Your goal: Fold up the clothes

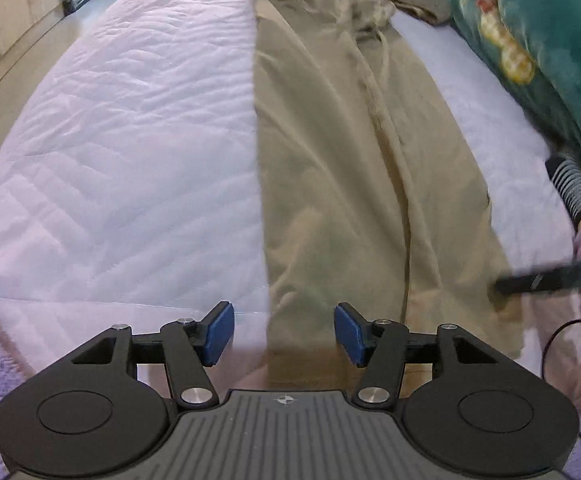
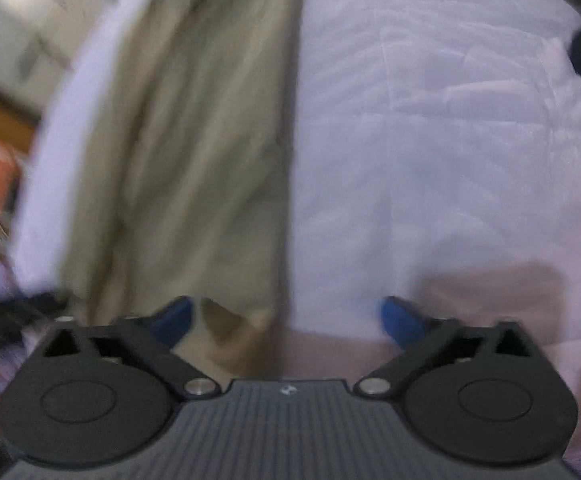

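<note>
We see a white quilted bed cover [image 1: 130, 140] bearing long khaki trousers [image 1: 330, 160] folded lengthwise down its middle, a rumpled green blanket [image 1: 550, 60] beside them. Our left gripper [image 1: 284, 332] hovers spread over the trousers' near end, pinching nothing; our right gripper [image 2: 286, 320], blurred, stands wide apart, empty, above the same hem.

No words, numbers or brand names can be read in either view. The only mark is a small round cross-shaped emblem [image 1: 285, 400] on the ribbed grey body of the left hand-held gripper [image 1: 284, 332]. A like emblem [image 2: 289, 390] on the right hand-held gripper [image 2: 286, 322] is blurred.
</note>
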Demonstrator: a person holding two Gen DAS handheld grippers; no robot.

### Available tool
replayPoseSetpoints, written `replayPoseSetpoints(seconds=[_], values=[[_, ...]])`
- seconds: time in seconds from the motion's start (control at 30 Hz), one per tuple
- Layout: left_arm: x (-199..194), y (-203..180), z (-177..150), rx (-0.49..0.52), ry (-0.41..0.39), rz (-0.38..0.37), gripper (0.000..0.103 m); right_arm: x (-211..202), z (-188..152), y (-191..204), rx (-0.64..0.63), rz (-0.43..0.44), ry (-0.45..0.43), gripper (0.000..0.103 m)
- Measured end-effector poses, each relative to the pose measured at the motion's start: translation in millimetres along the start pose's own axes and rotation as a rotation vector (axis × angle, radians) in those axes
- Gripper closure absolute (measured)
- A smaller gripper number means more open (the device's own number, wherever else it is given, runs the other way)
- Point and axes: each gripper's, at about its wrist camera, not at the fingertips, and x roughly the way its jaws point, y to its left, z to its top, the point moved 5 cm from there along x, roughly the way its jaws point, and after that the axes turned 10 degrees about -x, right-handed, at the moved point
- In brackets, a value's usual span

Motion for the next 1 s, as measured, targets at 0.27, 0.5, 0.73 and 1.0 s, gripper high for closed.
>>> replayPoseSetpoints(seconds=[0.27,0.5,0.73,1.0], values=[[4.5,-23.4,-15.0,0.147,-0.068,-0.006,0.043,22.4,-4.0,40.4,-0.229,-0.043,-0.049,0.000],[-0.8,-10.9,-10.8,0.041,-0.087,-0.033,0.072,24.6,-11.2,58.1,-0.316,-0.029,-0.035,0.004],[3.9,-12.6,-8.8,-0.004,-0.063,-0.105,0.096,15.9,-14.9,56.1,-0.209,0.116,-0.015,0.096],[-6.0,-4.8,-6.4,-0.074,-0.064,-0.153,0.097,13.8,-15.7,49.6,-0.157,0.119,0.054,0.097]])
